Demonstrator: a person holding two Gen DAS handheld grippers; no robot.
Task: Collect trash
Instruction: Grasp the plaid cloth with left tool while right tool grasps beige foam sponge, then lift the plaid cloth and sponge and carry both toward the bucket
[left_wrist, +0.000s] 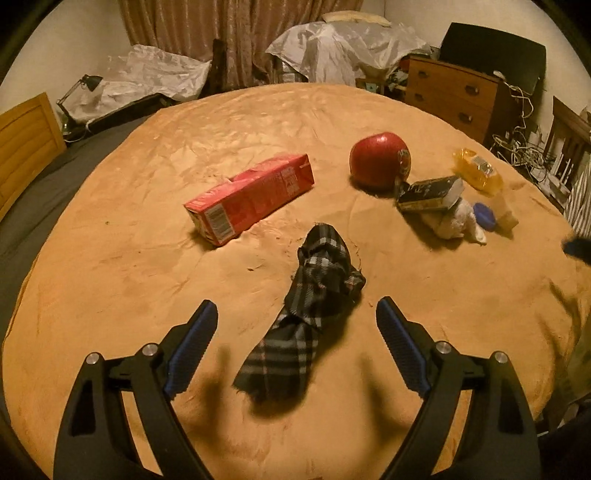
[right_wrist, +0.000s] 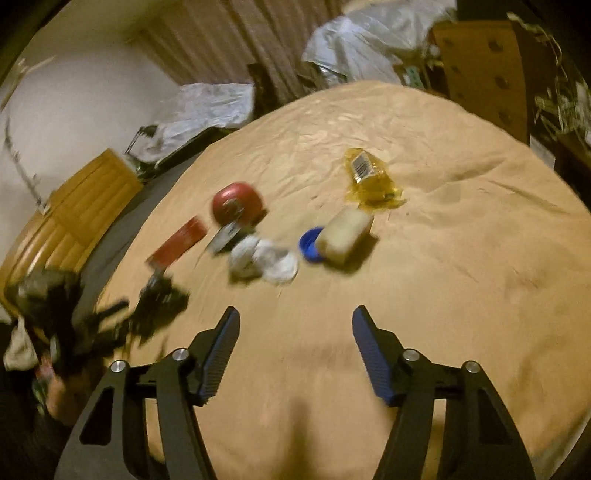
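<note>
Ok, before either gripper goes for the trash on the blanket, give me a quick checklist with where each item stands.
1. Left gripper open, nothing held: ok.
2. Plaid cloth lined up between its fingers: ok.
3. Right gripper open, nothing held: ok.
4. Red carton lying clear of other items: ok.
5. Small dark box free to lift: not ok, it rests against the apple and white wad.
6. Trash container in sight: not ok.

Print on red carton (left_wrist: 250, 199) too blurred to read.
</note>
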